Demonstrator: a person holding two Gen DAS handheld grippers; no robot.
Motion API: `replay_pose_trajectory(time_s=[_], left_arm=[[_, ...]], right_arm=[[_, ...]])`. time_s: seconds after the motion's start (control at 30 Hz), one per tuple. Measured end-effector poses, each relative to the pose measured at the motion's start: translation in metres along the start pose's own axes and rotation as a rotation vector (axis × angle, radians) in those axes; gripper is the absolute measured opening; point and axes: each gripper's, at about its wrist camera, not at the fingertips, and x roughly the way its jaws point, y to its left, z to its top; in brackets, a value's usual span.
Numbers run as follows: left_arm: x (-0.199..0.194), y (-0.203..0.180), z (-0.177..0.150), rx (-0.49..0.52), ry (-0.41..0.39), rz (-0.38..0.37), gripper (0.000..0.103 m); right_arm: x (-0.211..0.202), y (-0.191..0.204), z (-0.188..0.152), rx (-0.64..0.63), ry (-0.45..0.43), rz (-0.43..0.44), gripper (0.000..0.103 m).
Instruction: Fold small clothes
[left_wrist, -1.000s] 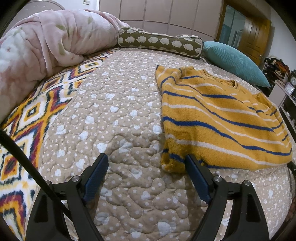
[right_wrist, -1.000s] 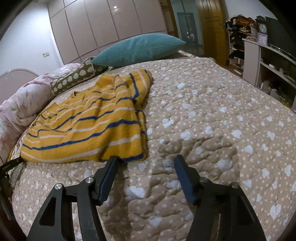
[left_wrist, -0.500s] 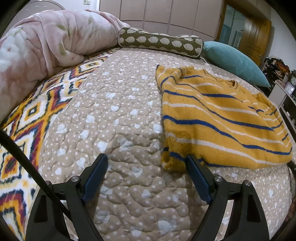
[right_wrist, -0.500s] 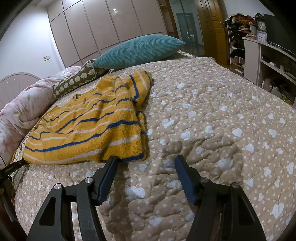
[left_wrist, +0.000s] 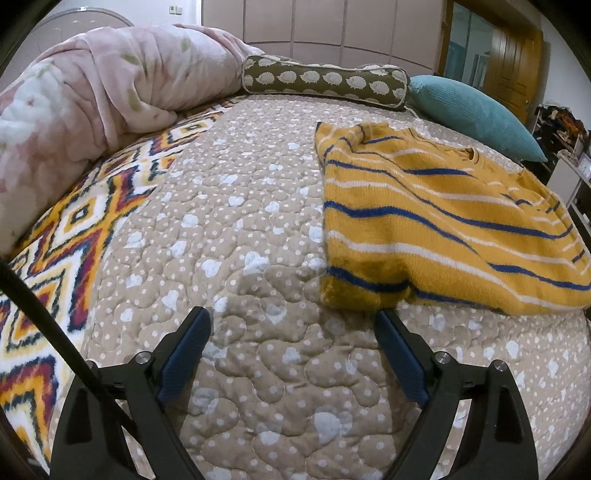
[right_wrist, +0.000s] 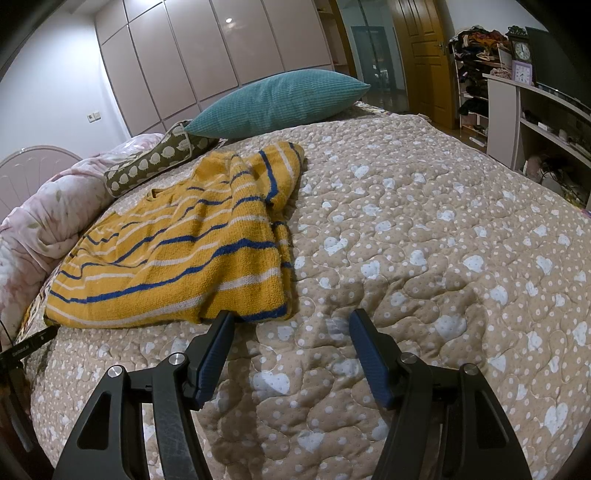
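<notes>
The yellow sweater (left_wrist: 436, 225) with blue and white stripes lies flat on the bed's beige heart-print quilt (left_wrist: 258, 229), neckline toward the teal pillow (right_wrist: 277, 98) and hedgehog-print bolster (left_wrist: 325, 79), hem toward the tongs. No writing on it can be read. The left tongs (left_wrist: 291, 325) gape wide and empty, the right finger just short of the hem's near corner. The right tongs (right_wrist: 291, 325) are likewise spread and empty, the left finger at the opposite hem corner. A pink blanket (left_wrist: 92, 92) is heaped beyond.
</notes>
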Motion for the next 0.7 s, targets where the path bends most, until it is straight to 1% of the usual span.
replay_pose_trajectory(time_s=[0.4,0.57,0.7], left_arm=[[0.0000,0.0009,-0.0004,0.000,-0.004,0.000,0.090],[-0.0017,0.0020,-0.0010,-0.004,-0.013,-0.006,0.090],[-0.0022,0.0018,-0.0016,-0.005,-0.017,-0.006,0.090]], right_arm=[[0.0008,0.0001,-0.0004,-0.001,-0.001,-0.001,0.069],[-0.0002,0.0029,0.0002,-0.013,0.000,-0.014,0.069],[-0.0006,0.0011,0.0004,-0.002,-0.005,0.002,0.070]])
